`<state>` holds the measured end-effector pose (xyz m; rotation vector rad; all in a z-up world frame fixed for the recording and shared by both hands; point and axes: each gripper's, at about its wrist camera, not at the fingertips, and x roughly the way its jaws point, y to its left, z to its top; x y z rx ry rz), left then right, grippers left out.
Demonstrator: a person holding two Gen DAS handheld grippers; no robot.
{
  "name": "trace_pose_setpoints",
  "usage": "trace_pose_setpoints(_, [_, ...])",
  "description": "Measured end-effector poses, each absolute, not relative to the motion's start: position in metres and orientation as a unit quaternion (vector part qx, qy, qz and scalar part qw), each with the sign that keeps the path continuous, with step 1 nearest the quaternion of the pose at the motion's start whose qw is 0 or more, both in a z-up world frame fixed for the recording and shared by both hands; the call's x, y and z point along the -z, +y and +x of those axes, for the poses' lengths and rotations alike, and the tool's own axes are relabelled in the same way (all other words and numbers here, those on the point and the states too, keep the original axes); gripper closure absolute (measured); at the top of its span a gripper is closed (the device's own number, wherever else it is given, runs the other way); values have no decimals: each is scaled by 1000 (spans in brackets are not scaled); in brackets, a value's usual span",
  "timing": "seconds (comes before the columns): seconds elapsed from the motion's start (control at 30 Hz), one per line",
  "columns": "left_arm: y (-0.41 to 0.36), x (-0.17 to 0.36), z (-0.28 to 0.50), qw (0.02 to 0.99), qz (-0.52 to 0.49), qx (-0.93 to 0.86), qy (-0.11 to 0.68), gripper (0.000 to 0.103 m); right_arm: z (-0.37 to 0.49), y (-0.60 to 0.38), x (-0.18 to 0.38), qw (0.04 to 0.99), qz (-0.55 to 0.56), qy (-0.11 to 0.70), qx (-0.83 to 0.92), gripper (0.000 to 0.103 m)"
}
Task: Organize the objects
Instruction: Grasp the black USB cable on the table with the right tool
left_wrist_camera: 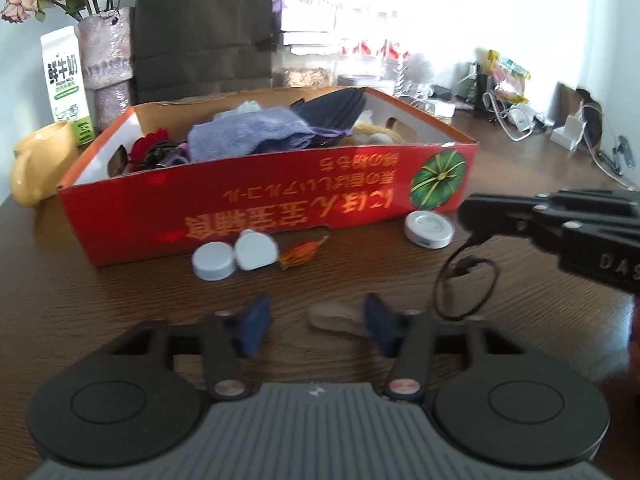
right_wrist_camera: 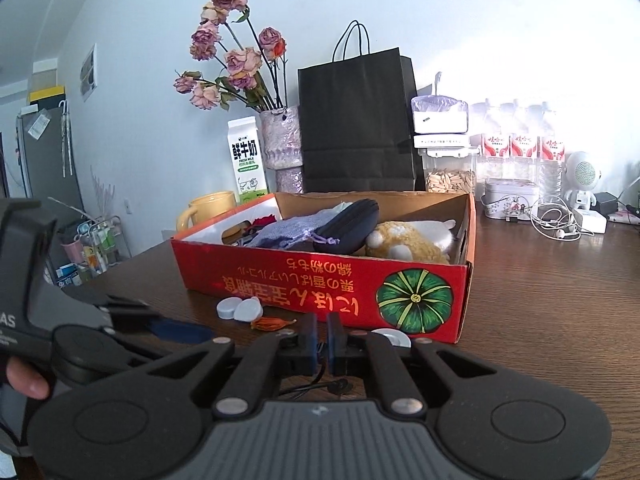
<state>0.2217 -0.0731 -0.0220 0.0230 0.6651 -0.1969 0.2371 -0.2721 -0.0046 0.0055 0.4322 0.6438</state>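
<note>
My left gripper hangs low over the dark wooden table, jaws apart. A pale, blurred small object lies between its blue pads, close to the right pad and clear of the left one. My right gripper comes in from the right, shut on a thin black cable that dangles in a loop. In the right wrist view its fingertips are pinched together with the cable trailing beneath. The red cardboard box behind holds a purple cloth, a dark pouch and a plush toy.
In front of the box lie a white double-cap case, an orange dried bit and a round white disc. A yellow mug, milk carton, vase and black paper bag stand behind. Cables and chargers crowd the back right.
</note>
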Motion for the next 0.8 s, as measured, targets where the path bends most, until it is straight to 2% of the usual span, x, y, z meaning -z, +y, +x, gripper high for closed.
trace_pose_setpoints(0.03, [-73, 21, 221, 939, 3, 111, 327, 86, 237, -272, 4, 926, 2, 211, -314, 99])
trace_pose_setpoints(0.13, [-75, 19, 218, 943, 12, 104, 316, 95, 236, -270, 4, 926, 1, 211, -315, 99])
trace_pose_setpoints(0.8, [-46, -41, 215, 966, -18, 100, 236, 96, 243, -247, -42, 934, -17, 161, -318, 100])
